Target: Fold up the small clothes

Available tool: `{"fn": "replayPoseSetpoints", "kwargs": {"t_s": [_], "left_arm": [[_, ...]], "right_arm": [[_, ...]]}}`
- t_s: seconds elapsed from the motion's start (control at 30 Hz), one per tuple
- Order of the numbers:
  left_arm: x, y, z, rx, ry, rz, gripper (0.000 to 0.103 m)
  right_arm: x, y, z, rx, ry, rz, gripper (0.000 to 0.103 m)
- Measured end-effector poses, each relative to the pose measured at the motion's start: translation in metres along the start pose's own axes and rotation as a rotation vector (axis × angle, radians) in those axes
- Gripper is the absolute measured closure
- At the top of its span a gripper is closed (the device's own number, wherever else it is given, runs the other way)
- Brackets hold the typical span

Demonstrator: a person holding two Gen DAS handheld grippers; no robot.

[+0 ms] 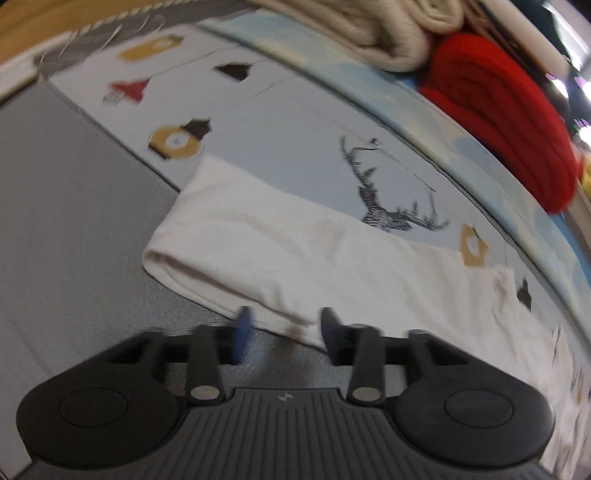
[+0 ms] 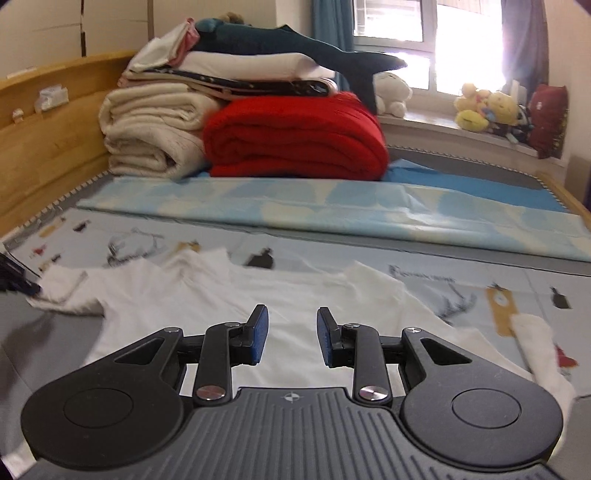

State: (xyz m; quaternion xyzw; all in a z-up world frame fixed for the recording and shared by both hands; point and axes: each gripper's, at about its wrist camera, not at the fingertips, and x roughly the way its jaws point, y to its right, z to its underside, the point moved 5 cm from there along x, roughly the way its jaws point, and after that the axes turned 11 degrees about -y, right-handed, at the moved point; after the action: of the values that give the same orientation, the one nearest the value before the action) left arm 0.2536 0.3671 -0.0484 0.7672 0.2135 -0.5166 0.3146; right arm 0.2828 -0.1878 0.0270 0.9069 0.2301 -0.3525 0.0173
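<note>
Bed [image 2: 332, 251], jaws apart over shirt [image 2: 229, 295]

A small white shirt [image 2: 207, 295] lies flat mid-frame in the right wrist view, one sleeve [image 1: 229, 236] folded over.

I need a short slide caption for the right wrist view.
Open right gripper above a white shirt spread on the bed, red blanket behind.

Wooden bed frame [image 2: 44, 122], bright window [image 2: 436, 40], blue curtain [image 2: 330, 22].
</note>
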Motion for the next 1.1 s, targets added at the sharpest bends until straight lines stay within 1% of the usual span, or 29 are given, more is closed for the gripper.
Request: {"fn": "replayPoseSetpoints", "kwargs": {"t_s": [0.13, 0.27, 0.33, 0.4, 0.43, 0.47, 0.5, 0.57, 0.6, 0.63, 0.7, 0.73, 0.77, 0.83, 0.9, 0.93, 0.97, 1.03, 1.07, 1.1], "left_arm": [[0.014, -0.002, -0.01, -0.028, -0.019, -0.009, 0.054], [0.025, 0.003, -0.014, -0.054, -0.033, -0.021, 0.055], [0.029, 0.006, -0.015, -0.062, -0.039, -0.044, 0.055], [0.035, 0.014, -0.015, -0.044, -0.064, -0.108, 0.064], [0.039, 0.019, -0.015, -0.03, -0.073, -0.144, 0.077], [0.04, 0.024, -0.015, -0.012, -0.069, -0.171, 0.086], [0.038, 0.03, -0.016, 0.014, -0.053, -0.201, 0.091], [0.035, 0.045, -0.02, 0.07, 0.001, -0.271, 0.095], [0.03, 0.051, -0.021, 0.087, 0.029, -0.283, 0.096], [0.025, 0.057, -0.023, 0.094, 0.054, -0.279, 0.097], [0.012, 0.068, -0.025, 0.087, 0.091, -0.233, 0.097], [0.006, 0.075, -0.024, 0.079, 0.1, -0.192, 0.097], [0.001, 0.083, -0.022, 0.07, 0.101, -0.135, 0.097], [-0.007, 0.103, -0.012, 0.053, 0.071, 0.017, 0.097], [-0.008, 0.132, 0.006, 0.061, -0.001, 0.198, 0.097], [-0.006, 0.149, 0.018, 0.084, -0.041, 0.271, 0.097], [-0.003, 0.167, 0.031, 0.114, -0.079, 0.329, 0.097], [0.008, 0.2, 0.061, 0.18, -0.177, 0.417, 0.097], [0.017, 0.217, 0.078, 0.222, -0.248, 0.444, 0.096], [0.024, 0.23, 0.092, 0.267, -0.303, 0.449, 0.096]], "right_arm": [[0.018, -0.018, -0.015, 0.022, 0.001, -0.044, 0.072], [0.041, -0.034, -0.019, 0.004, -0.03, -0.074, 0.071], [0.052, -0.04, -0.019, 0.0, -0.056, -0.087, 0.071], [0.06, -0.044, -0.019, 0.006, -0.076, -0.1, 0.071], [0.063, -0.047, -0.019, 0.006, -0.084, -0.105, 0.071], [0.066, -0.05, -0.02, 0.005, -0.089, -0.11, 0.071], [0.067, -0.052, -0.021, 0.004, -0.089, -0.115, 0.071], [0.068, -0.056, -0.024, 0.007, -0.089, -0.125, 0.07], [0.068, -0.057, -0.025, 0.01, -0.089, -0.13, 0.07], [0.069, -0.059, -0.027, 0.012, -0.089, -0.134, 0.069], [0.069, -0.062, -0.029, 0.018, -0.085, -0.138, 0.068], [0.069, -0.063, -0.03, 0.026, -0.084, -0.141, 0.068], [0.07, -0.063, -0.03, 0.035, -0.085, -0.145, 0.068], [0.071, -0.062, -0.03, 0.059, -0.094, -0.156, 0.068], [0.074, -0.061, -0.029, 0.069, -0.099, -0.142, 0.067], [0.076, -0.061, -0.029, 0.07, -0.1, -0.129, 0.067], [0.077, -0.06, -0.028, 0.075, -0.099, -0.118, 0.067], [0.078, -0.057, -0.029, 0.097, -0.097, -0.112, 0.068], [0.079, -0.054, -0.029, 0.113, -0.096, -0.11, 0.068], [0.08, -0.052, -0.03, 0.132, -0.096, -0.108, 0.068]]}}
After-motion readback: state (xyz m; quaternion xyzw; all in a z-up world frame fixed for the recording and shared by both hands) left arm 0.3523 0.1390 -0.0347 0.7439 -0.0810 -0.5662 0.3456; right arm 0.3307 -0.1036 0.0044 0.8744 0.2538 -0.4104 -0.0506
